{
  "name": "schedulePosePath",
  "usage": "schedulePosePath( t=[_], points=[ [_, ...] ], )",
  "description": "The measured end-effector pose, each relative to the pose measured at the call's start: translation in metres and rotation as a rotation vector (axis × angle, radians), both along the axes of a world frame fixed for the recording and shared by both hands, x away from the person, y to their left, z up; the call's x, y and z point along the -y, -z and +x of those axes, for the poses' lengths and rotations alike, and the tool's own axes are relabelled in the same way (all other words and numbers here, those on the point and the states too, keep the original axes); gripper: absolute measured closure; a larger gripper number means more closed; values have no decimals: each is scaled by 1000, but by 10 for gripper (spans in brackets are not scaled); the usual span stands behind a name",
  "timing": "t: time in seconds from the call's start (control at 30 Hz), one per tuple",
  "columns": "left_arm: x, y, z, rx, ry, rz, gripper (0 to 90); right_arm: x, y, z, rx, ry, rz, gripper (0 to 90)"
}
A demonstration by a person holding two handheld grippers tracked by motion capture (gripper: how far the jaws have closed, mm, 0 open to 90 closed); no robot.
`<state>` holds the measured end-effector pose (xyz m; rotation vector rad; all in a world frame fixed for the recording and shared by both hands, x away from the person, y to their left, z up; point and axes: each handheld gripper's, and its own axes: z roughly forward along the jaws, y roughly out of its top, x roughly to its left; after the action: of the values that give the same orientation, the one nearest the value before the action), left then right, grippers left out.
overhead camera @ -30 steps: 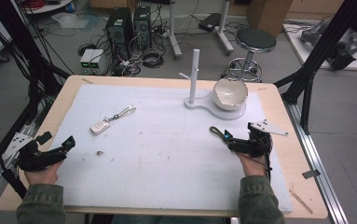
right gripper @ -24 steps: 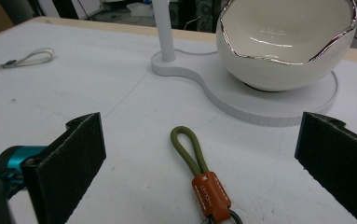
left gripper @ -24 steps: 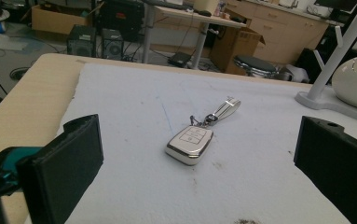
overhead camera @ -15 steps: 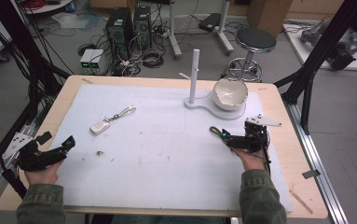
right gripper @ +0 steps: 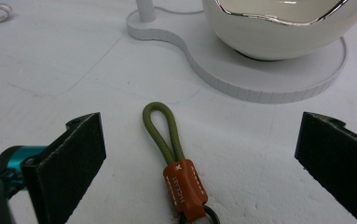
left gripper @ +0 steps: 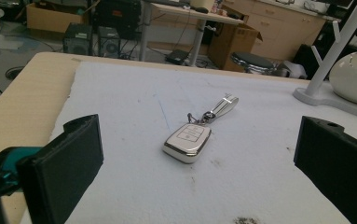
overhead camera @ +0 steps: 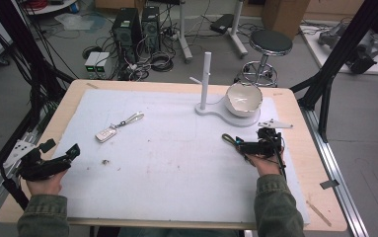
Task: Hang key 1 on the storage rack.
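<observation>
Now right gripper (right gripper: 199, 154) fingers (right gripper: 69, 161) apart, olive loop keychain (right gripper: 174, 163) lying between, seemingly untouched; left gripper (left gripper: 195, 177) fingers apart.

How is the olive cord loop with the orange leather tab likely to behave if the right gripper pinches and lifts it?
The olive cord loop is thin rope, so it would probably flex and dangle. Its stitched orange leather tab looks matte and should grip well. Lying flat on the white mat between the open right gripper, it seems light and unlikely to roll.
</observation>
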<state>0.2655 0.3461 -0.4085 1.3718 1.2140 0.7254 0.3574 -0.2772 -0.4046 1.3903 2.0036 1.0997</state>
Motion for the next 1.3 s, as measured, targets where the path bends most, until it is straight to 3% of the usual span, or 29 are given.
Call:
schedulePosePath(
  t=[0.47, 0.7, 0.83, 1.07, 1.3],
  points=[
    [0, 1, 1, -5, 4, 1, 17, 9, 14, 15, -100, -18, 9, 5],
    [0, 1, 1, -7, 6, -3, 17, 4, 16, 22, -148, -61, -64, 8],
    [0, 1, 1, -7, 7, -4, 17, 3, 15, 25, -167, -79, -82, 58],
    [0, 1, 2, -9, 9, -3, 17, 4, 17, 28, -216, -142, -91, 249],
    [0, 1, 2, -8, 12, -4, 17, 4, 18, 29, -237, -154, -94, 378]
  ],
)
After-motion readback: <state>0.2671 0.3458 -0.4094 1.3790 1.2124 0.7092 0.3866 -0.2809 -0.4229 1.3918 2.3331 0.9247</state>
